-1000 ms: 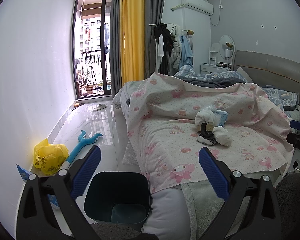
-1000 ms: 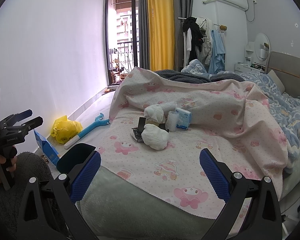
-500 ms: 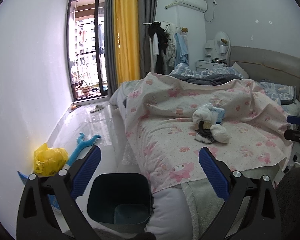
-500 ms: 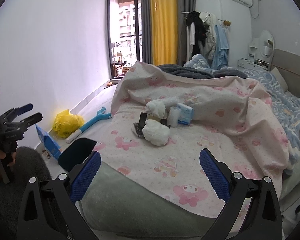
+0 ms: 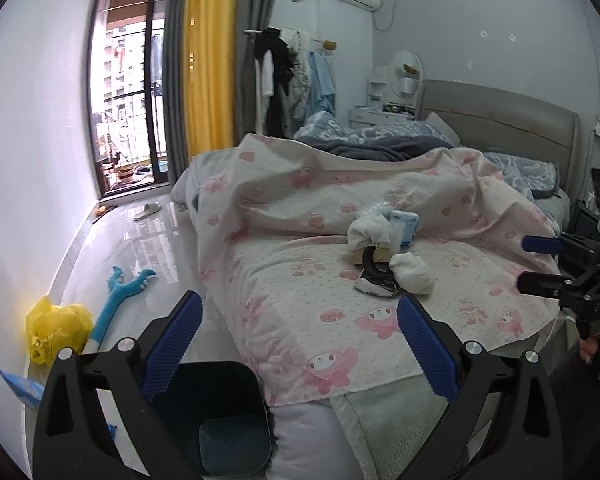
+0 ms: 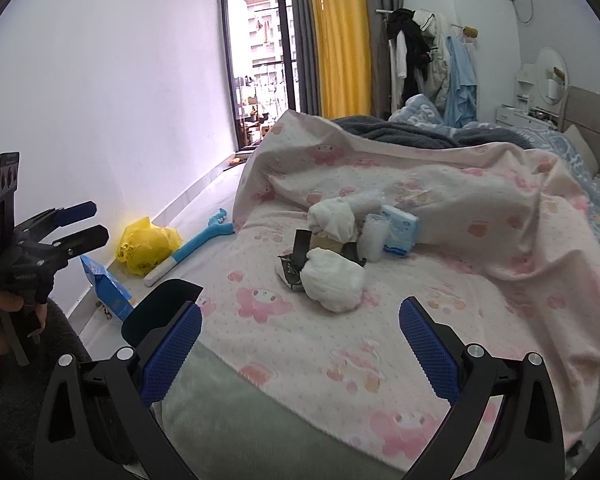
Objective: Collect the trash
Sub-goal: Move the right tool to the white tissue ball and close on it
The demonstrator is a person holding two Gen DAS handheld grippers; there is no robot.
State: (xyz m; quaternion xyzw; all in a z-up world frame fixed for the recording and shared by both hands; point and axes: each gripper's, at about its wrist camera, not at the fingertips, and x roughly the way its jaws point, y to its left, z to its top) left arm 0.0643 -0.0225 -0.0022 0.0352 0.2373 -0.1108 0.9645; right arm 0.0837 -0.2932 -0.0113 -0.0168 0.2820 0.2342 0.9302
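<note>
A heap of trash lies on the pink-patterned bed cover: crumpled white tissue wads (image 6: 332, 280) (image 5: 414, 272), a black and white wrapper (image 6: 290, 270) (image 5: 376, 282), a clear plastic cup (image 6: 372, 236) and a blue tissue pack (image 6: 398, 230) (image 5: 404, 226). A dark teal bin (image 5: 216, 412) (image 6: 160, 310) stands on the floor at the bed's foot corner. My left gripper (image 5: 298, 344) is open and empty above the bin, also seen in the right wrist view (image 6: 78, 224). My right gripper (image 6: 300, 350) is open and empty in front of the heap, also seen in the left wrist view (image 5: 540, 264).
On the floor by the left wall lie a yellow plastic bag (image 6: 146, 244) (image 5: 54, 326), a blue snack packet (image 6: 106, 288) and a blue and white toy stick (image 5: 120, 296) (image 6: 192, 248). A clothes rack (image 6: 424, 56) and a balcony door (image 5: 130, 92) stand at the far end.
Both grippers have moved closer to the bed and the trash heap looks larger. Both stay open and empty.
</note>
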